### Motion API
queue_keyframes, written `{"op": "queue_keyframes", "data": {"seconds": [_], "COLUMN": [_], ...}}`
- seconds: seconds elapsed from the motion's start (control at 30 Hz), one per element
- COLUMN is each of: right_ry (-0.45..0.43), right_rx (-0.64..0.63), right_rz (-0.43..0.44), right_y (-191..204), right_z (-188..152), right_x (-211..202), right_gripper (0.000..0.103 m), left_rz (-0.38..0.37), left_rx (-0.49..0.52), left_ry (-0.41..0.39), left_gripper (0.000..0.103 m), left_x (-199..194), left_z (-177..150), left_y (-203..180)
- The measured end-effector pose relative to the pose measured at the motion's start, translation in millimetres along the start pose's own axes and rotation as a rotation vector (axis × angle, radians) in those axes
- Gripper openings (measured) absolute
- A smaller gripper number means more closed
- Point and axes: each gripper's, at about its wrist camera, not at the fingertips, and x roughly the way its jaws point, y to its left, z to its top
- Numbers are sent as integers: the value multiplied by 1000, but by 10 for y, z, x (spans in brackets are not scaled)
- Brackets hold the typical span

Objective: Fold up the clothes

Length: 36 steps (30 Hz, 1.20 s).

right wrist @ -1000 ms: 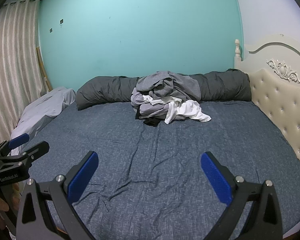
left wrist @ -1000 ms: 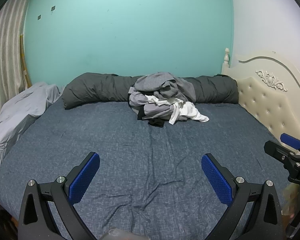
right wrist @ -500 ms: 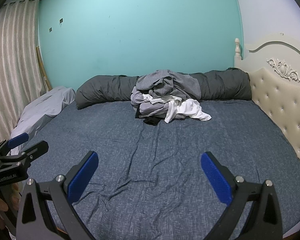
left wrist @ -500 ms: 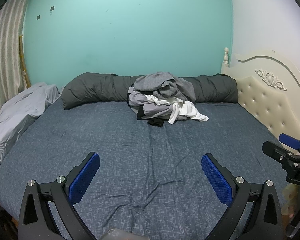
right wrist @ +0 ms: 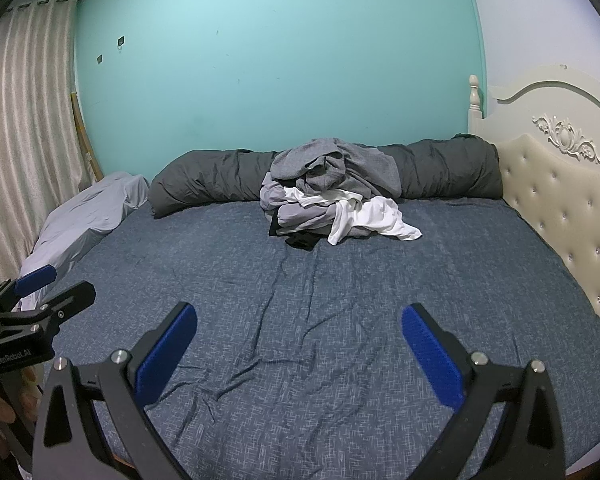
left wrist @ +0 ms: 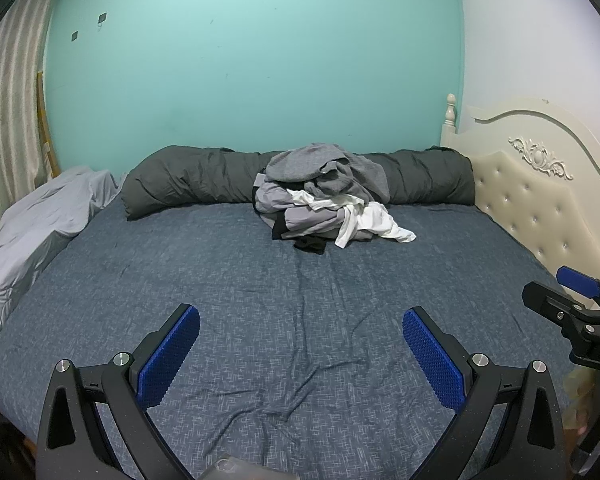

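Nothing has shifted: both the left gripper point(left wrist: 301, 344) and right gripper point(right wrist: 299, 340) hang wide, empty, clothes pile point(left wrist: 324, 196) crumpled at twelve o'clock.

The blue-sheeted bed point(left wrist: 260, 304) carries a clothes pile point(left wrist: 324, 200), a dark rolled duvet point(left wrist: 188, 178) and a grey quilt point(left wrist: 40, 220).

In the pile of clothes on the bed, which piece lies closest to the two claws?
The small black garment at the pile's front edge, lying flat on the blue sheet. The white garment and grey ones sit further back.
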Motion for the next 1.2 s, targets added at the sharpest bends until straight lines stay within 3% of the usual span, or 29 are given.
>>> {"op": "queue_keyframes", "data": {"seconds": [0.33, 0.63, 0.93, 1.2], "right_ry": [-4, -17, 25, 48], "right_rx": [-15, -11, 5, -13], "right_rz": [2, 32, 12, 0], "right_y": [-51, -168, -356, -566], "right_z": [22, 240, 524, 790], "right_x": [137, 577, 1450, 2495], "right_gripper": [103, 103, 103, 103], "left_rz": [-2, -20, 3, -3], "left_rx": [-18, -37, -49, -62], "left_ry": [22, 29, 34, 36], "left_gripper": [103, 103, 103, 103], "left_x": [157, 522, 1302, 2306], "left_z": [27, 152, 407, 609], "left_y": [42, 120, 258, 477]}}
